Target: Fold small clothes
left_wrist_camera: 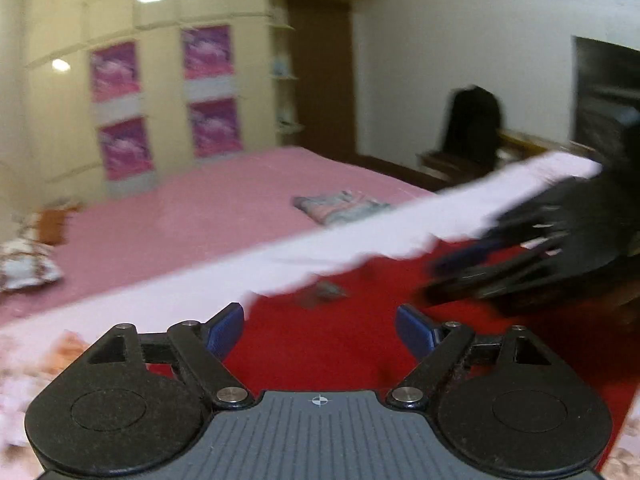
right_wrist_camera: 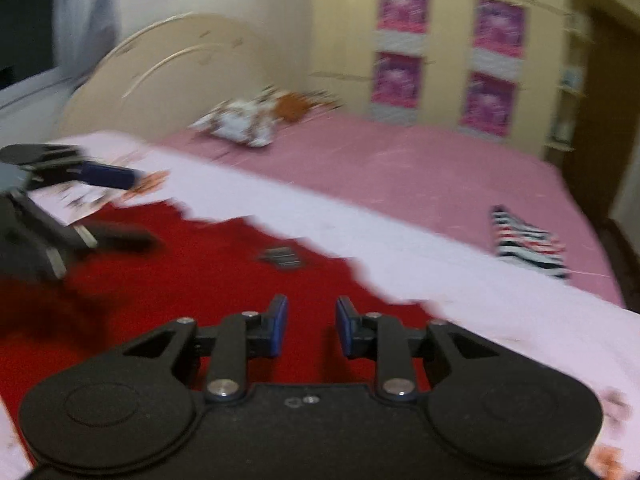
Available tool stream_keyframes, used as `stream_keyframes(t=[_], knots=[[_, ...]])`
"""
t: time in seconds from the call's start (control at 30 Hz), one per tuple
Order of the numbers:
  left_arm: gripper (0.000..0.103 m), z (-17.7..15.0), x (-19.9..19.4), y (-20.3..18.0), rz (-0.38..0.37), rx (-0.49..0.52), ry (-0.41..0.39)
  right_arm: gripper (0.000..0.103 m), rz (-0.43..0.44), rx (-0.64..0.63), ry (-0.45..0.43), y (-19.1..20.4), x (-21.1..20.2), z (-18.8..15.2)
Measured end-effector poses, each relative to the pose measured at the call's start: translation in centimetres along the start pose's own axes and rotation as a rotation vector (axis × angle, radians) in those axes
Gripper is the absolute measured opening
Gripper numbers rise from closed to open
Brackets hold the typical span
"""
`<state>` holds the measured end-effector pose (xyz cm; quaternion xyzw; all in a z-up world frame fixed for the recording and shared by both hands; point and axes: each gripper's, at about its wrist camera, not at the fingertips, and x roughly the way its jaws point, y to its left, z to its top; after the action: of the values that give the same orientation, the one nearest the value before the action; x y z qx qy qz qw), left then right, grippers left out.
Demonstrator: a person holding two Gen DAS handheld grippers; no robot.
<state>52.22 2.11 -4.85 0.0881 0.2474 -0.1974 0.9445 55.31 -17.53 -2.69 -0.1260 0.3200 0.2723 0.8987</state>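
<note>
A red garment (left_wrist_camera: 320,348) lies spread on a pale pink floral cloth (left_wrist_camera: 360,236) on the bed, with a grey label (left_wrist_camera: 320,294) near its far edge. My left gripper (left_wrist_camera: 320,332) hovers over the garment's near part, open wide with nothing between its blue pads. In the right wrist view the same red garment (right_wrist_camera: 220,280) and its label (right_wrist_camera: 282,258) lie below my right gripper (right_wrist_camera: 312,324), whose pads stand a little apart and hold nothing. Each gripper shows blurred in the other's view: the right gripper (left_wrist_camera: 436,280), the left gripper (right_wrist_camera: 142,208).
The pink bed (left_wrist_camera: 192,216) stretches beyond the cloth. A folded pile (left_wrist_camera: 340,208) lies on it; the right wrist view shows a striped folded piece (right_wrist_camera: 528,246). A floral pillow (right_wrist_camera: 240,122) sits by the headboard (right_wrist_camera: 160,72). A wardrobe (right_wrist_camera: 440,48) lines the far wall.
</note>
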Motion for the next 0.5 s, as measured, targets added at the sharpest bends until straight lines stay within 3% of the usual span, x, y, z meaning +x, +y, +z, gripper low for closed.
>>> stream_keyframes(t=[0.1, 0.13, 0.2, 0.23, 0.3, 0.37, 0.5], knots=[[0.087, -1.9, 2.6, -0.1, 0.049, 0.037, 0.11, 0.027, 0.0, -0.034, 0.02, 1.2, 1.9, -0.4], [0.091, -2.4, 2.6, 1.1, 0.037, -0.024, 0.101, 0.027, -0.02, -0.054, 0.021, 1.4, 2.2, -0.6], [0.092, -2.6, 2.0, 3.1, 0.089, -0.105, 0.099, 0.031, -0.076, -0.08, 0.028, 0.7, 2.5, -0.7], [0.092, -3.1, 1.5, 4.2, 0.131, -0.116, 0.095, 0.031, -0.102, -0.054, 0.027, -0.5, 2.1, -0.8], [0.092, -4.5, 0.3, 6.8, 0.142, -0.184, 0.105, 0.031, -0.209, -0.011, 0.047, -3.0, 1.2, -2.1], [0.092, -5.2, 0.0, 8.6, 0.126, -0.272, 0.106, 0.031, -0.186, 0.089, 0.038, -5.8, 0.0, -3.7], [0.095, -4.8, 0.5, 7.0, 0.157, -0.217, 0.12, 0.034, -0.193, 0.034, 0.048, -5.0, 0.3, -3.3]])
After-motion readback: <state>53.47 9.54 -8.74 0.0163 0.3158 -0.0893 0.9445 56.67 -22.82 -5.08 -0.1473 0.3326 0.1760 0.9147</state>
